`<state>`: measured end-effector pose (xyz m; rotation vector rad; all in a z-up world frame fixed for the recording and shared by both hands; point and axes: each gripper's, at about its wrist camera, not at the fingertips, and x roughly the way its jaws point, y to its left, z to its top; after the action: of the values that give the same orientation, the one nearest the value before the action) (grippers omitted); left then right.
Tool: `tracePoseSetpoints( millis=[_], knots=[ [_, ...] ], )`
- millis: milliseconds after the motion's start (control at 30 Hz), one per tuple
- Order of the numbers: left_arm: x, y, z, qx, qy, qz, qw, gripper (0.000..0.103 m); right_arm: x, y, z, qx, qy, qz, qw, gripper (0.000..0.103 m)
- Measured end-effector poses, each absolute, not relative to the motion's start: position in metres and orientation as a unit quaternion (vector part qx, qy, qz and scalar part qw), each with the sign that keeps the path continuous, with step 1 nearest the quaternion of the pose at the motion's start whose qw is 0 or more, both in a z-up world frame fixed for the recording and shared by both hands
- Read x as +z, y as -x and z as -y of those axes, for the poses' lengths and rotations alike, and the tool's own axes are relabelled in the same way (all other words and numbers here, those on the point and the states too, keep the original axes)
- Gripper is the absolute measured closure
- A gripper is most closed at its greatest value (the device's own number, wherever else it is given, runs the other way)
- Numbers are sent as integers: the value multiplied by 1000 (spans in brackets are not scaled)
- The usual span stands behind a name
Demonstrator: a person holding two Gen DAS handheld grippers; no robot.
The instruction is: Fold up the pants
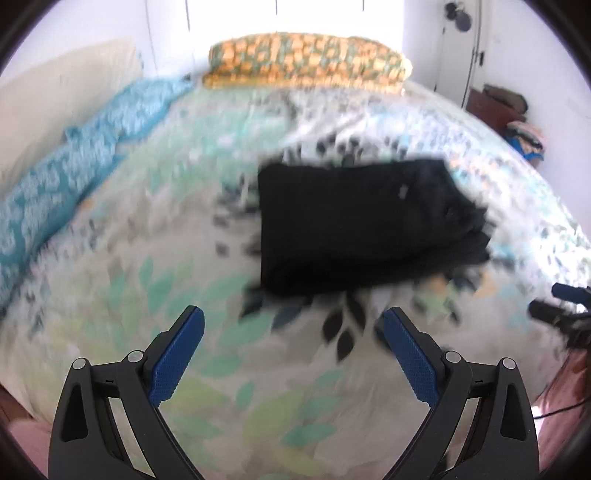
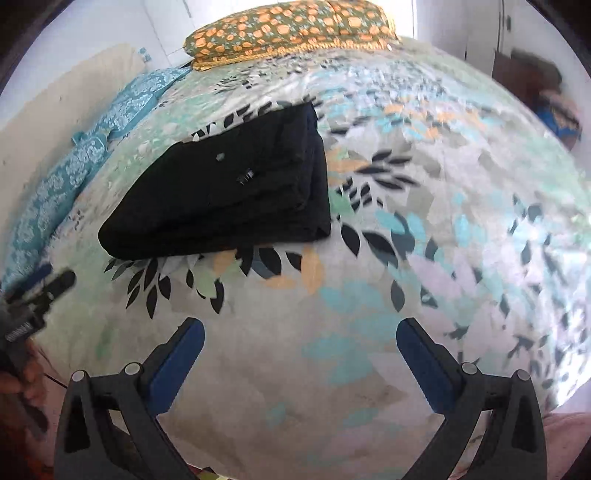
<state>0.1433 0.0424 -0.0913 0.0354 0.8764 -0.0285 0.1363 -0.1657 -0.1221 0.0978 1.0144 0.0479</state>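
Left wrist view, blurred: the left gripper [image 1: 293, 321] is seen with jaws spread wide and nothing between the blue pads [image 1: 177, 360]; only the leaf-print bedspread [image 1: 207, 387] shows in the gap. The black pants [image 1: 354, 221] are found at about 1 o'clock from the gripper, lying flat on the bed as a compact folded rectangle, apart from both tools. At 3 o'clock, at the frame edge, part of the right gripper [image 1: 561, 306] is glimpsed.

Right wrist view: the right gripper [image 2: 301, 332] is likewise spread, nothing pinched. The pants are placed at 11 o'clock from it, stacked layers visible along their right edge. An orange-patterned pillow [image 2: 288, 33] is noted at 12 o'clock, a teal cloth [image 2: 55, 192] at 9 to 10 o'clock.

Judgement: the fold appears essentially complete; the step in hand is taken to be release and withdrawal.

To do it well:
- Both tools should be drawn clear without snagging the top layer.
- Jaws are best kept wide until well away from the fabric.
- The stacked right edge should be checked; if layers are uneven, a light press or tuck is advised there.
- The bundle should not be dragged across the bedspread.
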Motion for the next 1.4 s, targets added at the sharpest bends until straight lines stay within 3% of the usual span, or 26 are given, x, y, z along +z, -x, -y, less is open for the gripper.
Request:
tracePoseSetpoints(
  millis=[167, 333, 533, 667, 1033, 1400],
  knots=[
    [-11, -152, -48, 11, -3, -362, 932, 3, -42, -140, 151, 38, -23, -419, 907, 0],
    [27, -145, -48, 40, -22, -332, 942, 2, -2, -133, 133, 50, 4, -395, 917, 0],
    [-8, -106, -45, 35, 33, -396, 917, 2, -25, -95, 121, 9, -14, -410, 912, 0],
    [-29, -90, -35, 50, -9, -409, 911, 2, -46, -78, 117, 0, -15, -435, 900, 0],
    [-29, -78, -38, 27, 8, -426, 904, 2, -34, -67, 100, -38, 64, -403, 912, 0],
    [-30, -75, -40, 23, 17, -434, 900, 1, -24, -62, 94, -38, 64, -391, 917, 0]
  ],
)
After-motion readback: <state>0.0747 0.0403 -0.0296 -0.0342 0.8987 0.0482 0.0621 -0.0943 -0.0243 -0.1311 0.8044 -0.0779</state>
